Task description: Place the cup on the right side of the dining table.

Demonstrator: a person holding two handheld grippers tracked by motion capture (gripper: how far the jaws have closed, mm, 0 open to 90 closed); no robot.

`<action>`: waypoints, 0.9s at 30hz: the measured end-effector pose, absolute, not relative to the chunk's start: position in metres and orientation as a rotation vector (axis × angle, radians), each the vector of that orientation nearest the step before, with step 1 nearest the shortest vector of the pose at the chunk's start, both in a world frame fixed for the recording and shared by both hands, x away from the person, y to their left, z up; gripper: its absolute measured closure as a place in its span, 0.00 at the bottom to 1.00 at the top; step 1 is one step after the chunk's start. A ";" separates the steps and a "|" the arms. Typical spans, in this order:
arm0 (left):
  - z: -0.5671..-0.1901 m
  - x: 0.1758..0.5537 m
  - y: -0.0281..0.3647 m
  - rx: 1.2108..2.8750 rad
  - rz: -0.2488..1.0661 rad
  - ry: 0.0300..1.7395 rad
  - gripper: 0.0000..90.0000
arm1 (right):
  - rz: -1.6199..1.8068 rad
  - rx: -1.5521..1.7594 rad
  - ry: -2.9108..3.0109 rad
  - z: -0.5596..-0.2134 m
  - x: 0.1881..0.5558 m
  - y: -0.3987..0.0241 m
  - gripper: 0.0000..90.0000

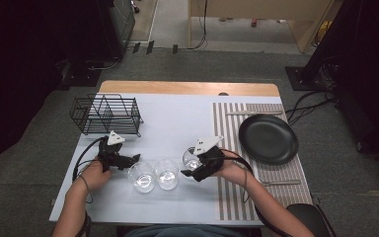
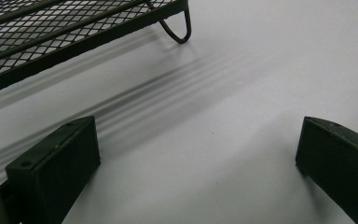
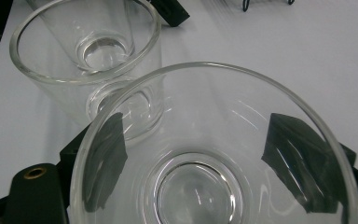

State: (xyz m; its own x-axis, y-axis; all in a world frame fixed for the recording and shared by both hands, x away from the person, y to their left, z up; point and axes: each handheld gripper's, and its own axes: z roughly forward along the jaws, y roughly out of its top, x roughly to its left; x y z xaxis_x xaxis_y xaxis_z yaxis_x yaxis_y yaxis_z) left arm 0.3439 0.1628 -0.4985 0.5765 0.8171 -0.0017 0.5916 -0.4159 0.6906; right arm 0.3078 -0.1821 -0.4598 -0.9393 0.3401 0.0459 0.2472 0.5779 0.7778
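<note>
Three clear glasses stand at the front middle of the white table. My right gripper is shut on the rightmost glass; in the right gripper view that glass sits between the jaws, which show through its wall on both sides. Just beyond it is the middle glass, and the left glass stands beside that. My left gripper is open low over bare table, just left of the left glass, with nothing between its jaws.
A black wire rack stands at the back left, close behind the left gripper. On the right a black plate lies on a striped placemat, with pale utensils behind and in front of it.
</note>
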 end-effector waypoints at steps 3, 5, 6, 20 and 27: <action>-0.499 0.344 0.163 2.154 0.445 1.118 0.00 | 1.292 0.513 2.686 -0.460 0.309 -0.182 0.21; -0.499 0.344 0.163 2.153 0.445 1.117 0.00 | 1.293 0.527 2.680 -0.460 0.310 -0.183 0.21; -0.499 0.344 0.163 2.153 0.445 1.117 0.00 | 1.295 0.534 2.673 -0.460 0.311 -0.183 0.21; -0.499 0.344 0.163 2.153 0.445 1.117 0.00 | 1.277 0.573 2.628 -0.459 0.314 -0.184 0.21; -0.499 0.344 0.163 2.152 0.446 1.117 0.00 | 1.271 0.601 2.603 -0.460 0.317 -0.186 0.21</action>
